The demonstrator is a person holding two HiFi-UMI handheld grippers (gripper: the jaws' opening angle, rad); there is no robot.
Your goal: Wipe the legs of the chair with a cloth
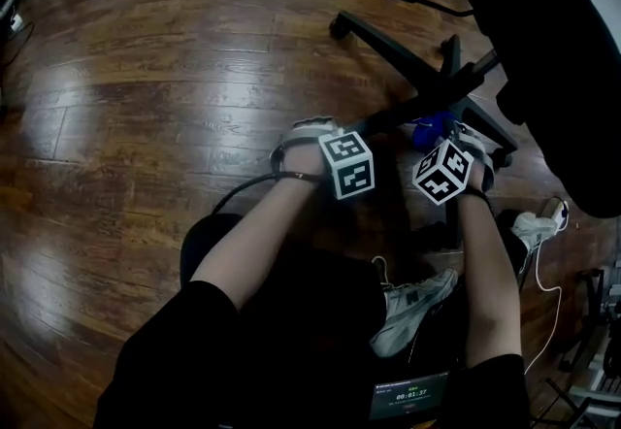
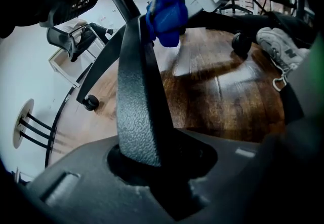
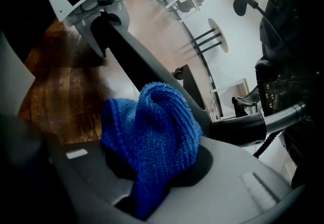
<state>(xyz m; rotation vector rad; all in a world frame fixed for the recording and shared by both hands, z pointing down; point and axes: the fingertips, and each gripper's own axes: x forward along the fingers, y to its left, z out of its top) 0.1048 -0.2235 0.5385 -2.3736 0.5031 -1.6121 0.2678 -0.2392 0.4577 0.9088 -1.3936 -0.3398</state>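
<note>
Cloth (image 3: 152, 132) held by right gripper (image 3: 147, 187) shows fully only in its view.

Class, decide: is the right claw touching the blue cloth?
Touching. The right gripper view shows the blue cloth pinched between the jaws of the right claw.

A glossy brown wooden floor (image 1: 146, 78) fills the head view, streaked with pale reflections. A white sneaker (image 1: 412, 313) with loose laces rests on it low in the middle, and a second sneaker (image 1: 532, 223) lies further right. A thin white cable (image 1: 553, 296) loops beside that one. A small lit screen (image 1: 408, 400) sits at the bottom edge. In the left gripper view, what may be a round white table (image 2: 23, 124) stands far off.
</note>
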